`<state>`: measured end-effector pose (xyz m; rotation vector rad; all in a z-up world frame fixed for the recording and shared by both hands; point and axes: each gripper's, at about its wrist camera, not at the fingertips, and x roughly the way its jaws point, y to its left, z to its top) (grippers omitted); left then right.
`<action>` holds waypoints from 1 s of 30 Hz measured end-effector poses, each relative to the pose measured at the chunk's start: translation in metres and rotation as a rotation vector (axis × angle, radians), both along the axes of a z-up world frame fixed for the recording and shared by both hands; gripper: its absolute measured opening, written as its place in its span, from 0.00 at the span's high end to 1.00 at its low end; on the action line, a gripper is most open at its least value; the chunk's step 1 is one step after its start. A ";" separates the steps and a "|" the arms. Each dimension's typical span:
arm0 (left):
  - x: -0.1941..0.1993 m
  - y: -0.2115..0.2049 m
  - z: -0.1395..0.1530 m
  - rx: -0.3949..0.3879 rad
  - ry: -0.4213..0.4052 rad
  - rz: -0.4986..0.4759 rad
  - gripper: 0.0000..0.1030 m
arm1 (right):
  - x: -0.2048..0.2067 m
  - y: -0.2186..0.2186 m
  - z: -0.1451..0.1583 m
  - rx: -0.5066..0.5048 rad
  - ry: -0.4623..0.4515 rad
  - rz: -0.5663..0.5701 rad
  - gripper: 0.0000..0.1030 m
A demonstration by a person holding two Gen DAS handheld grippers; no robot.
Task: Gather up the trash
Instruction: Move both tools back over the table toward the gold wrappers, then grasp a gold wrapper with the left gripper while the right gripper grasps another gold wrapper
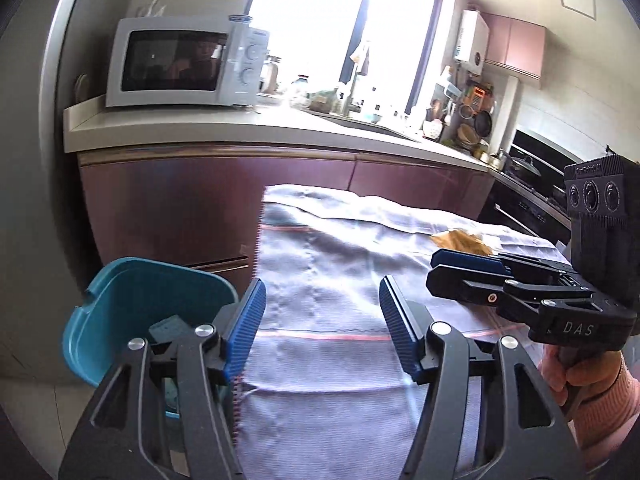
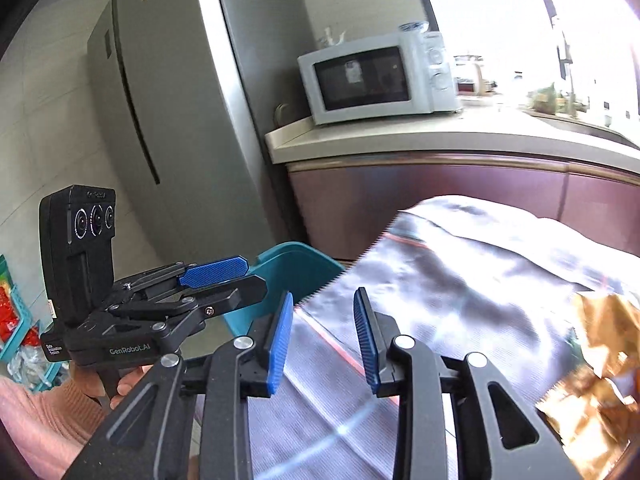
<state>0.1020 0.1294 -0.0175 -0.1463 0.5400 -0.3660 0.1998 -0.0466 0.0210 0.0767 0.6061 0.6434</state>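
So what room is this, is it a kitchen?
Yes, it looks like a home kitchen. A white microwave sits on the countertop, there is a sink under the bright window, and a big grey fridge stands beside the counter.

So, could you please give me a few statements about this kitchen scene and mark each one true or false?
1. The left gripper holds nothing between its blue pads. True.
2. A teal bin stands off the left edge of the cloth-covered table. True.
3. The crumpled golden wrapper already lies inside the bin. False: it lies on the cloth.
4. The microwave sits on the floor. False: it sits on the countertop.
5. The right gripper is clamped on the wrapper. False: its jaws are apart with nothing between them.
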 end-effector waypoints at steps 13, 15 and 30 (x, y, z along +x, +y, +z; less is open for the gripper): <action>0.012 -0.126 -0.021 -0.019 0.110 -0.283 0.42 | -0.053 -0.168 -0.020 0.075 0.046 -0.406 0.66; 0.015 -0.144 -0.026 -0.024 0.135 -0.317 0.42 | -0.058 -0.186 -0.022 0.077 0.048 -0.452 0.66; 0.034 -0.221 -0.049 -0.041 0.279 -0.470 0.46 | -0.040 -0.215 -0.035 0.095 0.071 -0.452 0.66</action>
